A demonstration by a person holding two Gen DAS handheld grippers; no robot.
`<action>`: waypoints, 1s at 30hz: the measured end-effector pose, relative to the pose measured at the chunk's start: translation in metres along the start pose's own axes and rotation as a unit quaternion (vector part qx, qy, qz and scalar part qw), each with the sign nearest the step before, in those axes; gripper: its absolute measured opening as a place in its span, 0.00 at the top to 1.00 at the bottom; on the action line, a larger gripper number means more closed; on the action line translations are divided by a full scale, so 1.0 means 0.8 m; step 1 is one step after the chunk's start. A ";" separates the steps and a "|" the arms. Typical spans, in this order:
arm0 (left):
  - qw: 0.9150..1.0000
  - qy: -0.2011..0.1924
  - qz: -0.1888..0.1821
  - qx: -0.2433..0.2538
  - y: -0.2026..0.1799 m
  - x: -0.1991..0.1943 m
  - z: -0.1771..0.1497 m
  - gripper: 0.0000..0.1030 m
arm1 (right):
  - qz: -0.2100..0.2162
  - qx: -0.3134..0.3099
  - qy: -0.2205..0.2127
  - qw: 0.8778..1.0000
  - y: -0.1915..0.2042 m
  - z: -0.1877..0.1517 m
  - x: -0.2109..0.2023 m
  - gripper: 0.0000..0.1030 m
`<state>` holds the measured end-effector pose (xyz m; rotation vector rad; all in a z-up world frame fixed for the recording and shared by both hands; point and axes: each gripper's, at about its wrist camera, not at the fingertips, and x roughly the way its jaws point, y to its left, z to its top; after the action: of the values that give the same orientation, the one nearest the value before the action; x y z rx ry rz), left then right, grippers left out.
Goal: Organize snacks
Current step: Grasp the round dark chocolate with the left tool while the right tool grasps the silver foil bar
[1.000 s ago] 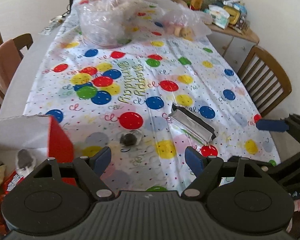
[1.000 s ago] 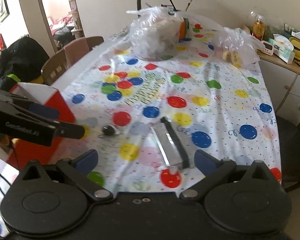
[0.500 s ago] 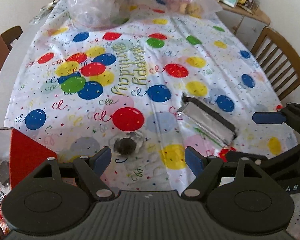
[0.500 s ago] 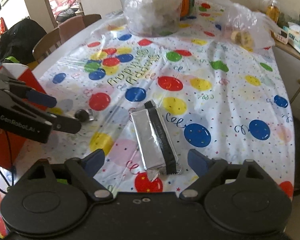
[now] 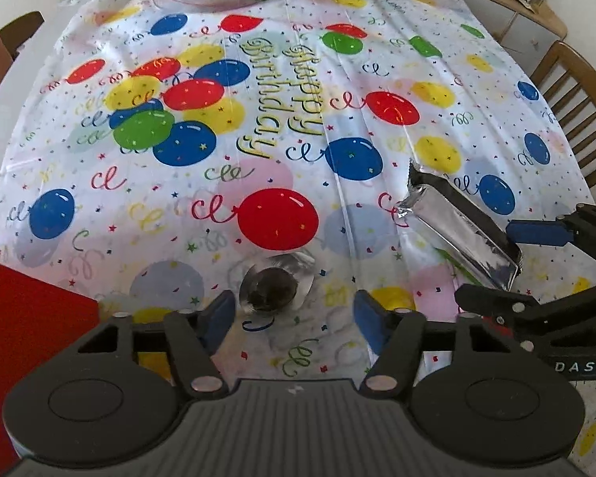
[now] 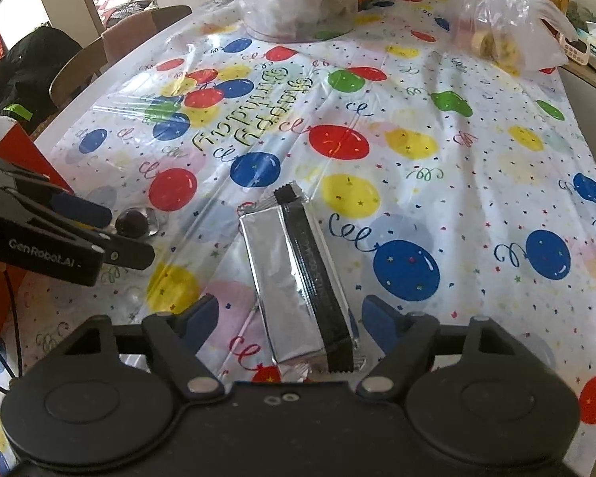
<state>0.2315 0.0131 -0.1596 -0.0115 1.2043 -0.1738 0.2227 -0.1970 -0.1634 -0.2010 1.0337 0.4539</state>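
Snacks lie on our balloon-print tablecloth (image 5: 258,127): a silver and black snack pack (image 6: 298,274) and a small dark wrapped sweet (image 5: 272,288). Our right gripper (image 6: 292,318) stands wide, its fingers on either side of the pack's near end. Our left gripper (image 5: 292,312), also wide, hangs near the sweet, with a red box (image 5: 23,318) at its left.

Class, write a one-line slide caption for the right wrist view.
Open right gripper straddling a silver snack bar on a balloon tablecloth, left gripper near a wrapped chocolate.
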 end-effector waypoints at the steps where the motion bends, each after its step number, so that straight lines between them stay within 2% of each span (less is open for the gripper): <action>1: 1.000 0.001 0.000 -0.001 0.001 0.002 0.000 0.43 | 0.000 0.000 0.001 1.000 0.000 0.001 0.002 0.26; 5: 1.000 -0.006 -0.002 -0.002 0.002 0.004 0.002 0.46 | -0.002 -0.004 0.000 1.000 0.001 0.004 0.007 0.34; 10: 1.000 -0.015 -0.002 -0.005 0.005 0.004 0.003 0.55 | -0.010 -0.010 -0.001 1.000 0.005 0.004 0.011 0.41; 15: 1.000 -0.022 -0.002 -0.013 0.009 0.002 0.001 0.64 | -0.032 -0.029 -0.008 0.999 0.012 0.001 0.011 0.57; 17: 1.000 -0.023 0.000 -0.011 0.008 0.002 0.000 0.72 | -0.033 -0.029 -0.010 0.999 0.013 0.001 0.010 0.58; 30: 0.999 -0.020 -0.005 -0.027 0.007 -0.008 -0.023 0.73 | -0.025 0.000 -0.017 1.000 0.028 -0.022 -0.018 0.60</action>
<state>0.2129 0.0215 -0.1606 -0.0680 1.1694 -0.1478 0.1926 -0.1874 -0.1588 -0.2183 0.9938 0.4099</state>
